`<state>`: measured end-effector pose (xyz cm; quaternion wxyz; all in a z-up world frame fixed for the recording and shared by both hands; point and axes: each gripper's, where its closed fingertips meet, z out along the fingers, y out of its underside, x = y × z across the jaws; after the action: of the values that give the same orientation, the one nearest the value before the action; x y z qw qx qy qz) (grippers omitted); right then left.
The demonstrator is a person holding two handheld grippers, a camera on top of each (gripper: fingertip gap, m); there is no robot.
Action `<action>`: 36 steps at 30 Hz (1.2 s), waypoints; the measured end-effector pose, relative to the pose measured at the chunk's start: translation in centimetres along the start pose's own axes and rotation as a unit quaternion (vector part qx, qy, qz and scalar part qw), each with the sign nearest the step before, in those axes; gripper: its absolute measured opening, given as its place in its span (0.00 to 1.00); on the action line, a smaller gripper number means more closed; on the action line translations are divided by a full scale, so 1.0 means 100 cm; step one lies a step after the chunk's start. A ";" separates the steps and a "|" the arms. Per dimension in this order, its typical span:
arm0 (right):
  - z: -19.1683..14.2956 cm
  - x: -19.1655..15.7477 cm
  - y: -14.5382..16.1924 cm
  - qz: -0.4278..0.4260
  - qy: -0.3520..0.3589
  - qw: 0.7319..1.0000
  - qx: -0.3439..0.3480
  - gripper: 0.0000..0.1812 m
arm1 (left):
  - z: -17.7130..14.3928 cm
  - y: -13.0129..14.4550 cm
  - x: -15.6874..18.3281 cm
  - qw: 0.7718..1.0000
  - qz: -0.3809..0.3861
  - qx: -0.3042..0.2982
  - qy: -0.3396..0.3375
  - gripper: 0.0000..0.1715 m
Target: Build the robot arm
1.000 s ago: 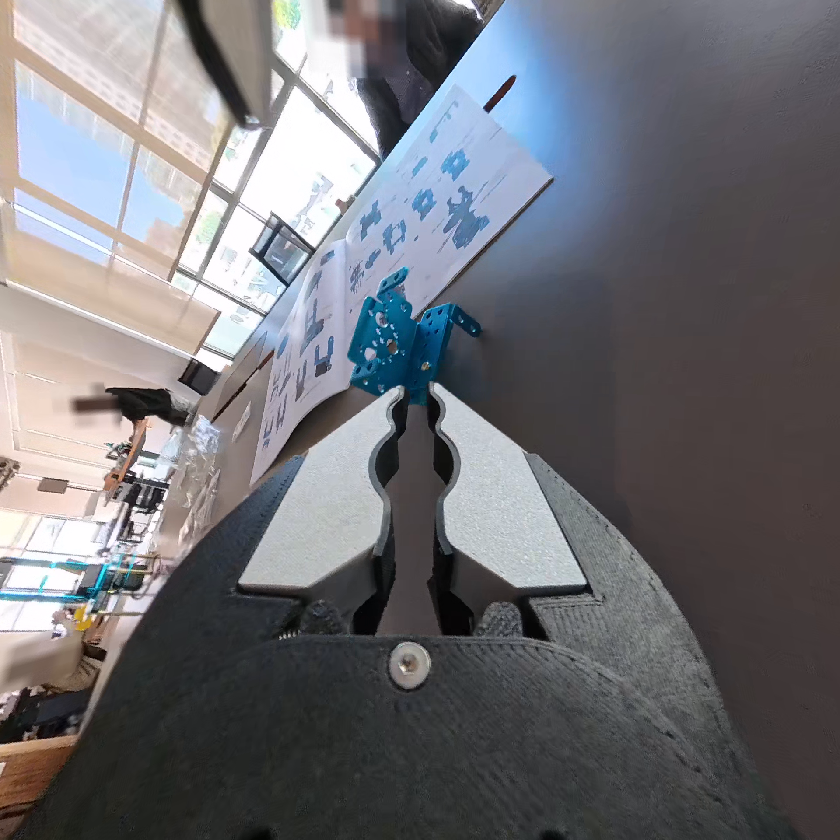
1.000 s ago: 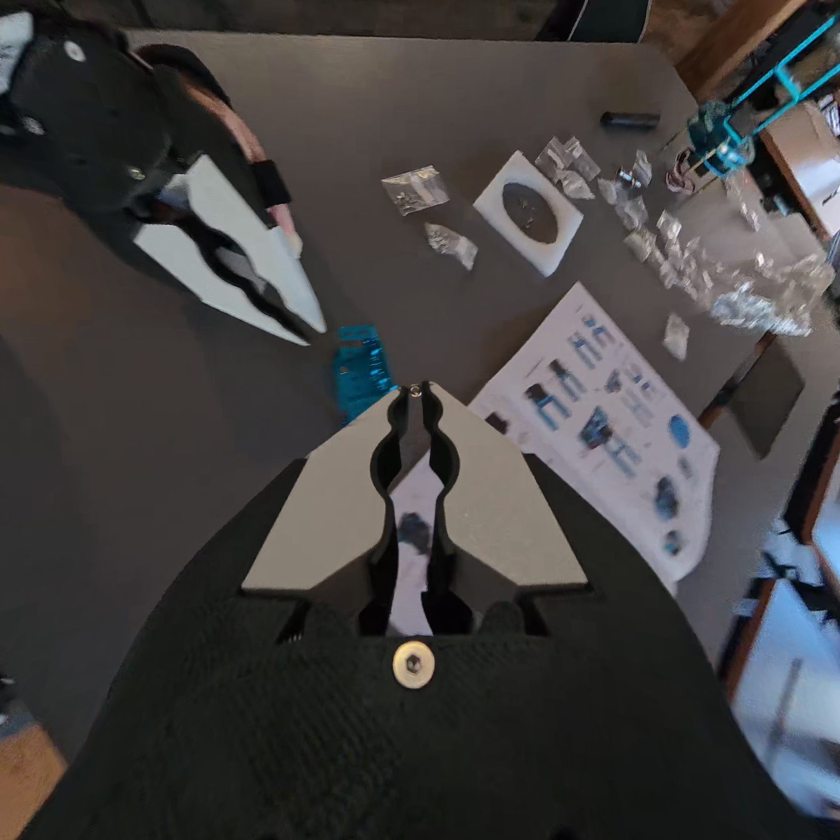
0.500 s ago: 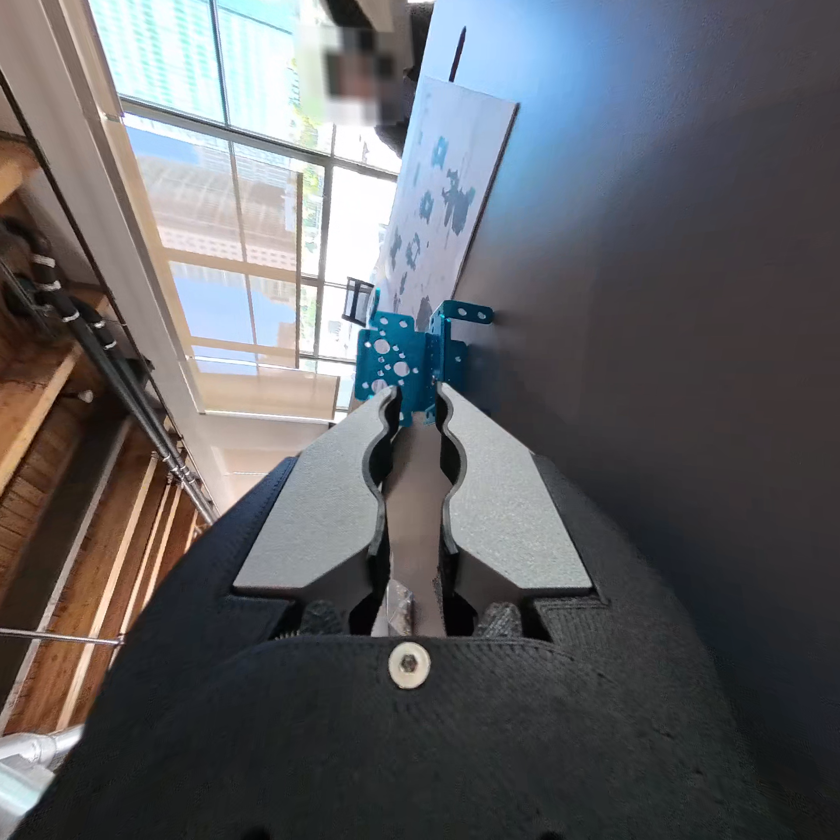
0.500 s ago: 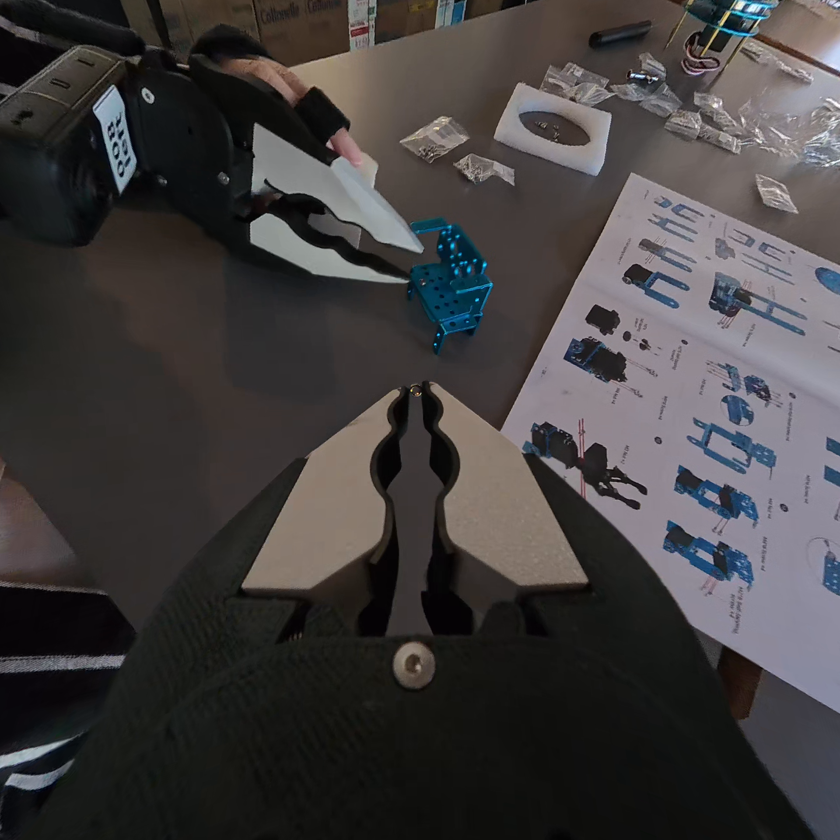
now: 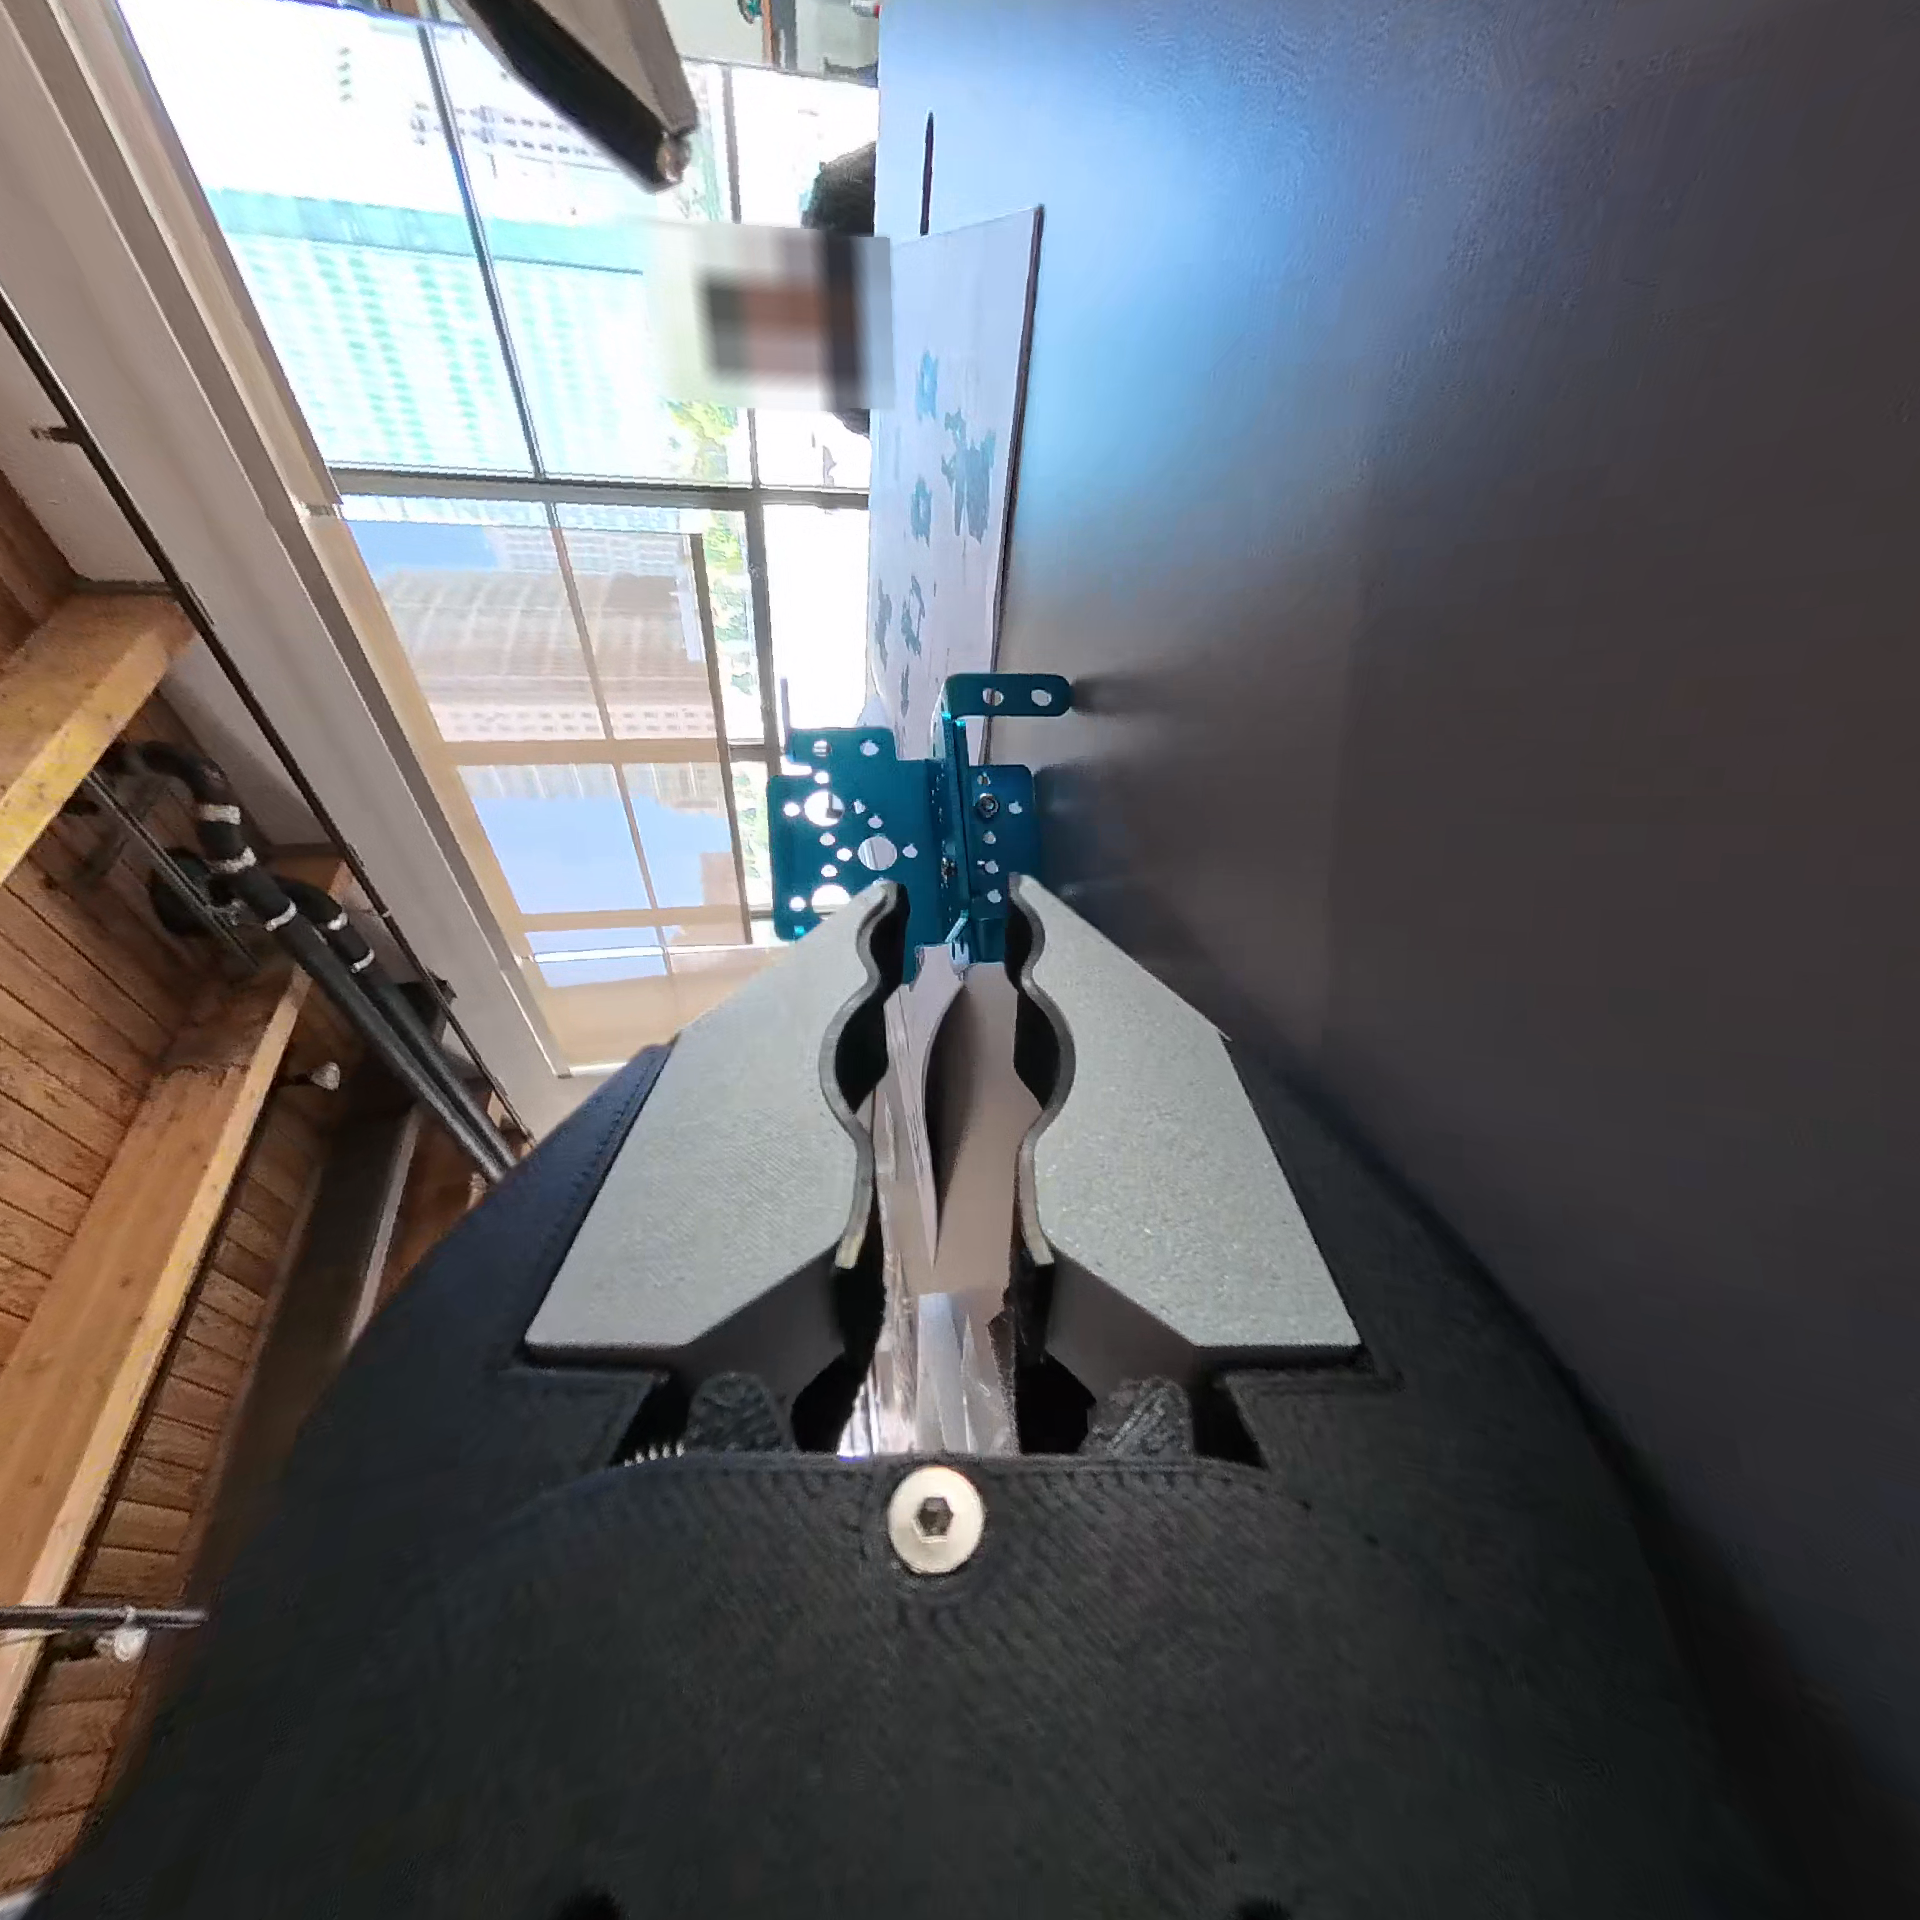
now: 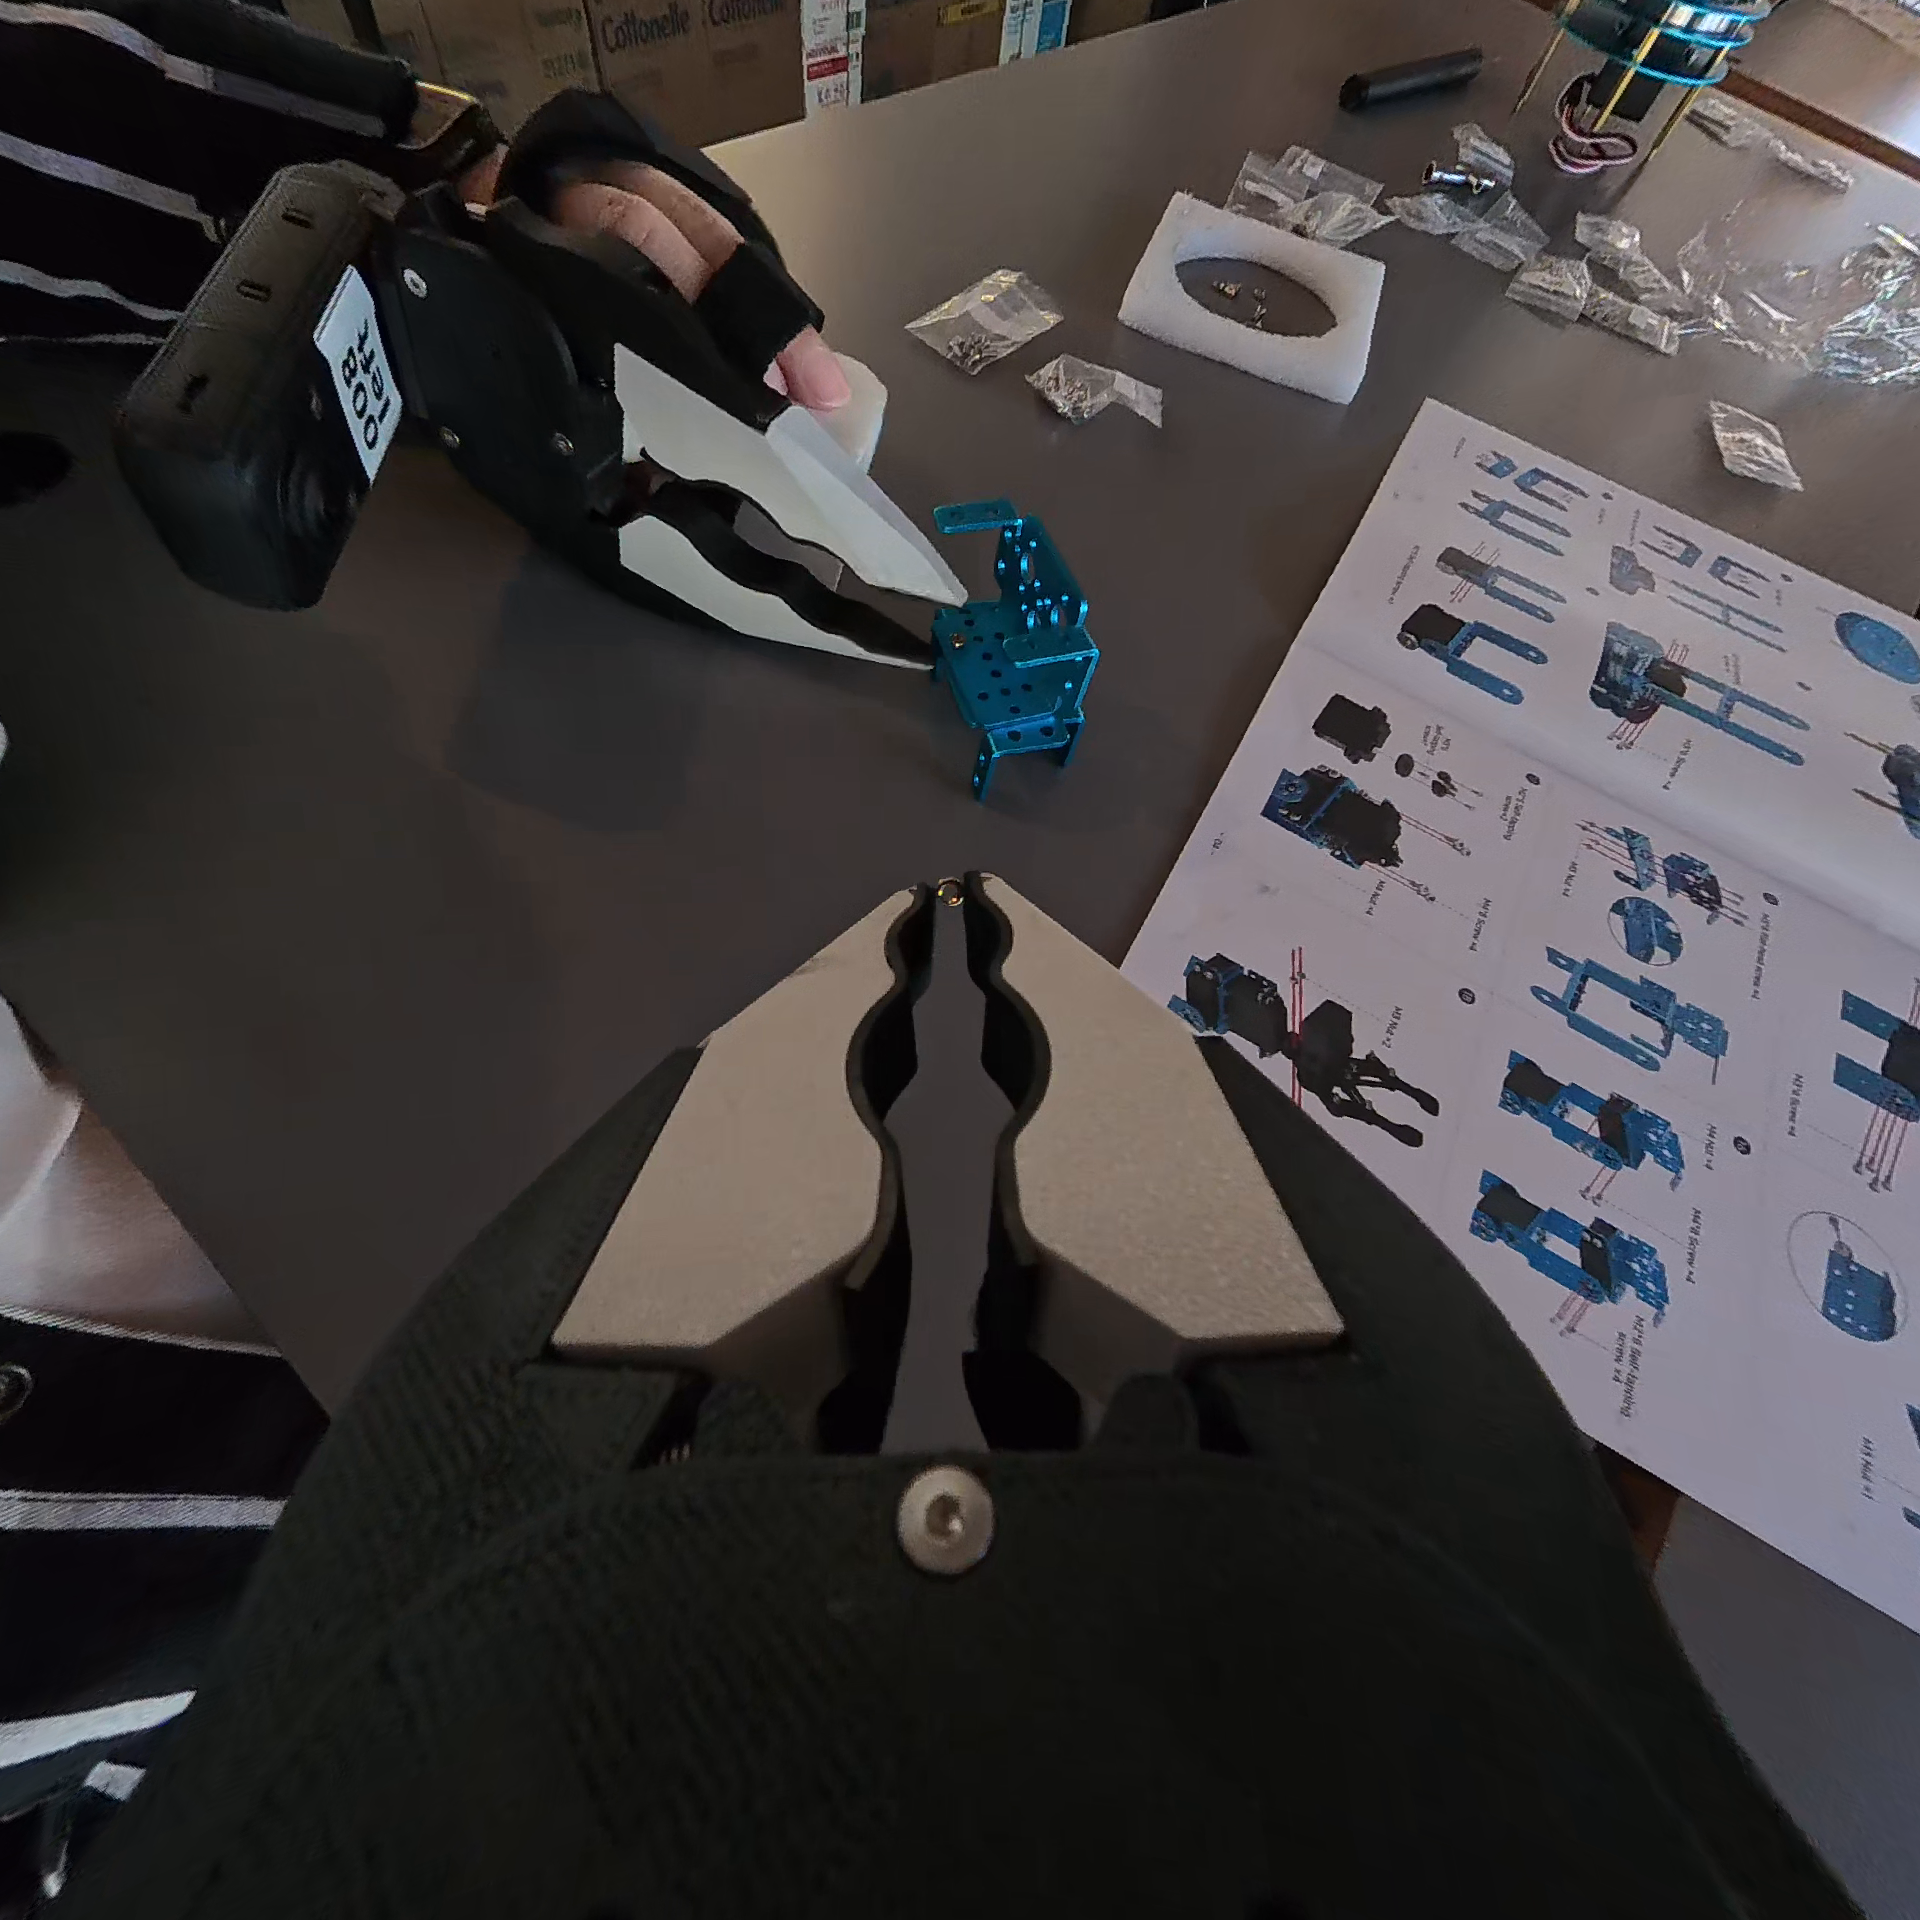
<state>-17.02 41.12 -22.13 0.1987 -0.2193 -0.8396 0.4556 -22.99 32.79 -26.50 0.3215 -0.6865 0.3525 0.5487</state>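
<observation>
A blue metal bracket assembly [image 6: 1023, 649] with several holes stands on the dark table [image 6: 520, 852]. My left gripper [image 6: 943, 629] comes in low from the left and is shut on the near edge of the assembly's plate. In the left wrist view the assembly [image 5: 914, 831] sits between my fingertips [image 5: 952, 906]. My right gripper [image 6: 948, 890] hovers in front of the assembly, a short way from it, shut on a tiny metal fastener [image 6: 948, 888]. One of its fingers [image 5: 592, 94] shows at the top of the left wrist view.
A printed instruction sheet [image 6: 1558, 935] lies right of the assembly. A white foam block [image 6: 1252, 296], small bags of screws [image 6: 987, 322] and a heap of clear bags [image 6: 1787, 301] lie behind. A black cylinder [image 6: 1413, 75] is at the far edge. A gloved hand [image 6: 686, 249] holds the left gripper. The left gripper's tips are roughly 12 cm from the right gripper's.
The left gripper reached the blue assembly, rolled onto its side and closed on its plate edge. The right gripper swung from looking down to looking forward, still pinching the tiny fastener.
</observation>
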 end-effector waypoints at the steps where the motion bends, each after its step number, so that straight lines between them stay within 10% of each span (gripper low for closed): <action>1: -0.001 0.000 0.000 0.000 0.000 1.000 0.000 0.03 | 0.001 0.001 0.000 1.000 0.007 0.002 0.001 0.10; 36: 0.000 -0.008 -0.006 -0.014 -0.020 1.000 0.002 0.03 | 0.000 0.010 0.010 0.997 0.045 0.010 0.064 0.08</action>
<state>-16.47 40.44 -21.76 0.1890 -0.1979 -0.8453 0.4588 -23.64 32.10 -27.54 0.2800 -0.7007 0.4082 0.5139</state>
